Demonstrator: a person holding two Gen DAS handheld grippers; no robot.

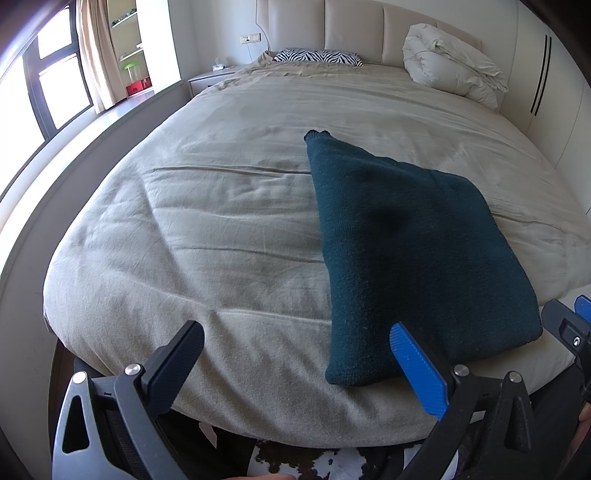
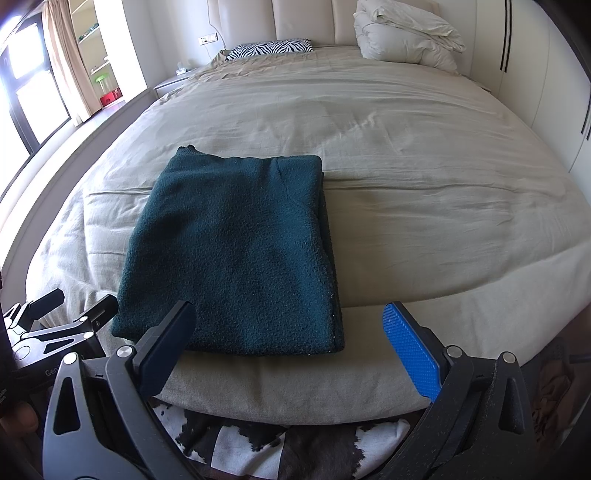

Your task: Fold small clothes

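- Knitwear first: a dark green sweater (image 2: 236, 254) lies folded into a thick rectangle near the foot of the bed (image 2: 424, 147), in the lower middle of the right wrist view and at centre right of the left wrist view (image 1: 413, 243).
- It looks soft and limp, a fuzzy knit several layers deep. I judge it light but bulky, likely to sag and slide open if lifted by one corner only.
- The left gripper (image 1: 299, 365) sits at the bottom of its frame with its fingers spread wide, holding nothing; its blue pad (image 1: 417, 373) overlaps the sweater's near edge in the picture, though I cannot tell whether it touches.
- The right gripper (image 2: 299, 350) is likewise spread wide and empty, its dark finger (image 2: 166, 350) in front of the sweater's near edge, its blue one over the bare beige sheet.
- The best hold, to my eye, is the two near corners, one per tool, pinching all layers together; the knit surface should give the ribbed pads good friction.
- A narrow tip pokes out at the far left corner (image 2: 184, 149), so the stack is not quite square and may shift.
- Crumpled duvet (image 2: 402, 33) and zebra pillow (image 2: 269, 48) lie well apart, at the top of the frame.
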